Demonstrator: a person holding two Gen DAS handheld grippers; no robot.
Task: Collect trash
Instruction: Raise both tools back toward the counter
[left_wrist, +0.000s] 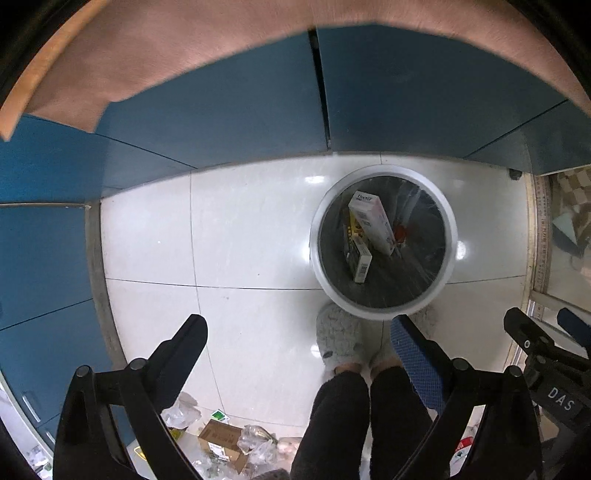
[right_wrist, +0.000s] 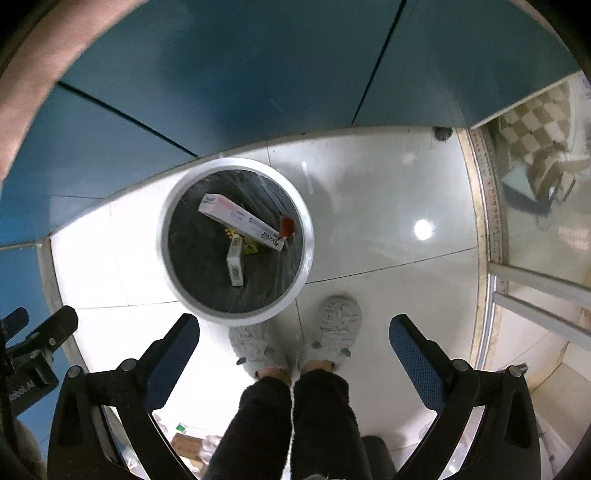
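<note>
Trash still to collect, a cardboard box (left_wrist: 221, 441) and what looks like crumpled plastic (left_wrist: 258, 439), lies behind the person's feet, so both empty, wide-open grippers, left gripper (left_wrist: 301, 341) and right gripper (right_wrist: 293, 338), should turn from the bin (left_wrist: 384, 242) toward it.

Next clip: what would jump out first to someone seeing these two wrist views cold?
The round white trash bin on the pale tiled floor, lined in black and already holding a long white carton and a smaller box. Just below it stand the person's grey fuzzy slippers, toes near the rim. Both the left hand-held gripper and the right hand-held gripper hang open and empty above.
</note>
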